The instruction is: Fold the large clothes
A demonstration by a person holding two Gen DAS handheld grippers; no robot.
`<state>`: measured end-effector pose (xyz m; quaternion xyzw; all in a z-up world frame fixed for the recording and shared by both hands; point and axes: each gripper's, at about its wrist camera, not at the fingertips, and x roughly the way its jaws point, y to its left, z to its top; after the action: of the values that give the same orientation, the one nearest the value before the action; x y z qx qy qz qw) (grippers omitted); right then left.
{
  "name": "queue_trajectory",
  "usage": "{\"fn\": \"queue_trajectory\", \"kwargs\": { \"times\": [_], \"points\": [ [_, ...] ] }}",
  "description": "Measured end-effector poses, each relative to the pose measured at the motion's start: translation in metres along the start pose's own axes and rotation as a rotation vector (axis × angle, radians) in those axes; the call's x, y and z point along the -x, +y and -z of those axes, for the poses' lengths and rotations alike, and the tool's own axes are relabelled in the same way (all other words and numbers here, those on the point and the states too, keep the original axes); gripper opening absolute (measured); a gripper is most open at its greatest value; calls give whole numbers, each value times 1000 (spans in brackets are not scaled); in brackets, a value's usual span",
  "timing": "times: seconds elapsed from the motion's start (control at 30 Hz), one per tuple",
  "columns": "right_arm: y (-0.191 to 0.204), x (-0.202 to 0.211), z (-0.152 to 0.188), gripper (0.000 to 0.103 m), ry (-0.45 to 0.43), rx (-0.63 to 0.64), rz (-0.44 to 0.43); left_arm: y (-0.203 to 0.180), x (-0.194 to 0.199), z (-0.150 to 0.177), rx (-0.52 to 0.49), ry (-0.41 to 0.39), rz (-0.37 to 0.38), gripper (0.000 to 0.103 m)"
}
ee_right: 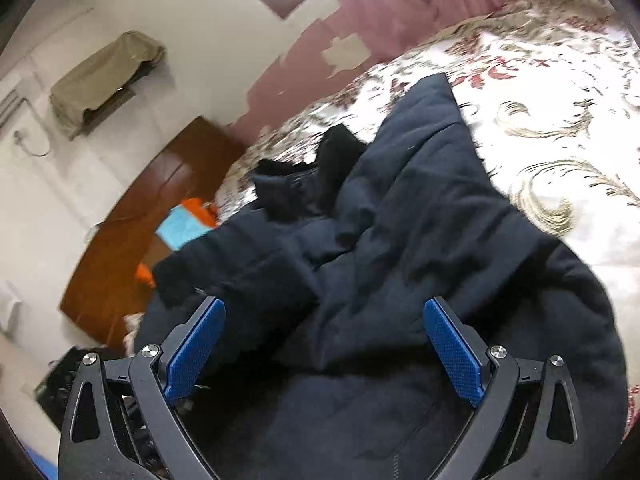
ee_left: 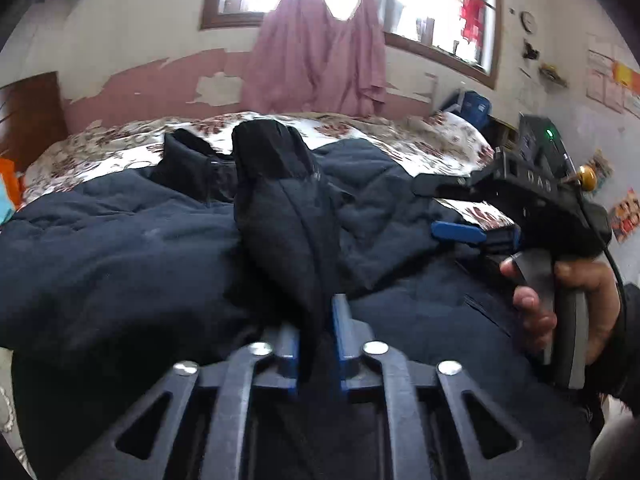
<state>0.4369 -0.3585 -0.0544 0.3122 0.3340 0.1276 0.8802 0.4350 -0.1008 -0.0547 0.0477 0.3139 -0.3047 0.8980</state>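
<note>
Dark navy padded jacket (ee_left: 100, 240) lies crumpled across the bed (ee_left: 420, 136), covering most of the near side of the floral bedspread; its collar end points toward the far edge by the wall. Left gripper (ee_left: 316, 344) has a black strip of the jacket, a sleeve or cuff (ee_left: 280, 208), running up between its blue pads; jaws narrow, fabric fills the gap, so it reads as clamped on that sleeve, though how hard the pads press cannot be told. Sleeve stands up from the gripper and flops over the jacket body toward the far edge. Right gripper (ee_right: 324, 356) hovers over the jacket's near part with jaws spread wide, blue pads (ee_right: 454, 356) well apart, nothing between them but the jacket below, released. In the left wrist view the right gripper sits at the right edge of the bed, held by a hand (ee_left: 560, 304) on its grey trigger handle. Pink curtain (ee_left: 320, 52) hangs at the window beyond the far edge. Brown wooden headboard (ee_right: 132, 240) stands at the bed's left end.
</note>
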Motion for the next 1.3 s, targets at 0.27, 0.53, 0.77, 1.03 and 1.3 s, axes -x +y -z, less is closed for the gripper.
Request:
{"fn": "queue_trajectory", "kwargs": {
  "times": [0.27, 0.53, 0.77, 1.03, 1.3],
  "points": [
    [-4, -10, 5, 98, 87, -87, -130, -17, 39, 3, -86, -133, 84, 86],
    [22, -33, 30, 95, 213, 81, 176, 40, 64, -23, 91, -187, -271, 87],
    [47, -44, 44, 44, 273, 167, 365, 135, 93, -20, 357, -191, -457, 87],
    [94, -19, 12, 15, 182, 312, 382, 209, 123, -5, 610, -225, -463, 87],
    [91, -15, -57, 15, -59, 375, 587, 222, 105, 1, 621, -170, -474, 87]
  ]
}}
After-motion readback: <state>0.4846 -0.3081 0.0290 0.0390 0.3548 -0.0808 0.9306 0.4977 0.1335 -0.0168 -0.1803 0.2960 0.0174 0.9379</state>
